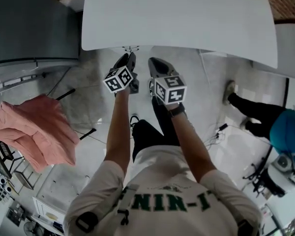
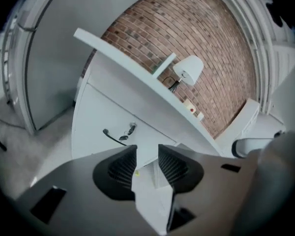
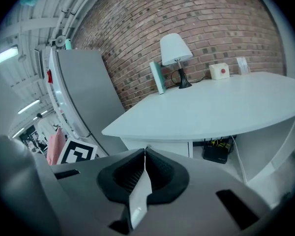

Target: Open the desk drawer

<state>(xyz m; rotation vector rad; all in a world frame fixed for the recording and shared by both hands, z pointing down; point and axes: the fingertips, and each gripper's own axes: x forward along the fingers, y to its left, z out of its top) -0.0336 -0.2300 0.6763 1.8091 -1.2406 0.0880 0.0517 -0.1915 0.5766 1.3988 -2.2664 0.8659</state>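
The person is holding both grippers side by side just in front of the white desk (image 1: 187,18), below its near edge. The left gripper (image 2: 147,150) is pointing at the desk's front, its jaws standing apart with nothing between them. The drawer (image 2: 101,114) is sitting closed under the desk top. Its dark curved handle (image 2: 112,137) and a key (image 2: 131,130) in its lock are showing just above the left jaw, apart from it. The right gripper (image 3: 145,154) is keeping its jaws pressed together and is carrying nothing. It is facing the desk's corner from a little below the top. On the desk, against the brick wall (image 3: 187,14), a white lamp (image 3: 175,50) is standing between a teal book (image 3: 157,77) and a small white box (image 3: 219,71). A black router (image 3: 216,153) is sitting underneath the desk.
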